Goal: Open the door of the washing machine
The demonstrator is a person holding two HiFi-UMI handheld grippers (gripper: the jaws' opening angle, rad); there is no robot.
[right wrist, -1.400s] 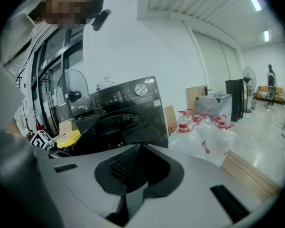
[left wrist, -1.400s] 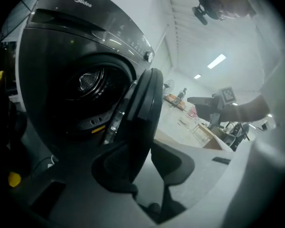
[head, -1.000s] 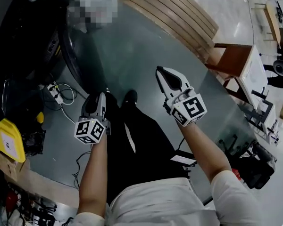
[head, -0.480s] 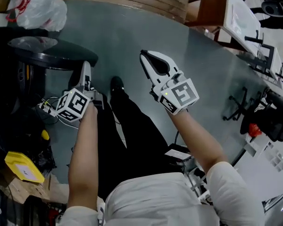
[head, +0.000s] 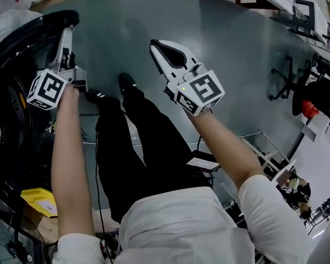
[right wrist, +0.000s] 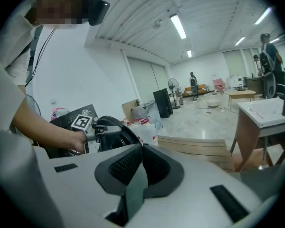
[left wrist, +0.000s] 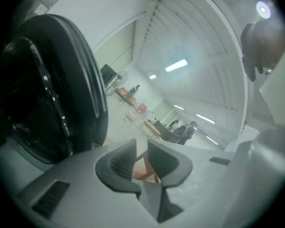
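The washing machine's round black door [head: 22,37] stands at the far left of the head view, and fills the left side of the left gripper view as a dark glass porthole [left wrist: 47,89]. My left gripper [head: 66,33] points up along the door's rim. Its jaws [left wrist: 140,158] are closing with a narrow gap and nothing between them; the door lies to their left. The right gripper view shows that left gripper [right wrist: 107,129] against the door rim [right wrist: 126,134]. My right gripper [head: 157,46] hangs over the grey floor, apart from the door, pads together [right wrist: 138,160].
White plastic bags [head: 8,15] lie beyond the machine. A yellow object [head: 38,201] and cables sit at the lower left. The person's legs and black shoes [head: 126,84] stand between the grippers. A chair base [head: 286,78] and a white table [right wrist: 266,113] stand to the right.
The left gripper has swung left and up to the door's rim and its jaws have narrowed. The right gripper has shifted left and stays shut. The door now fills the view's left edge.
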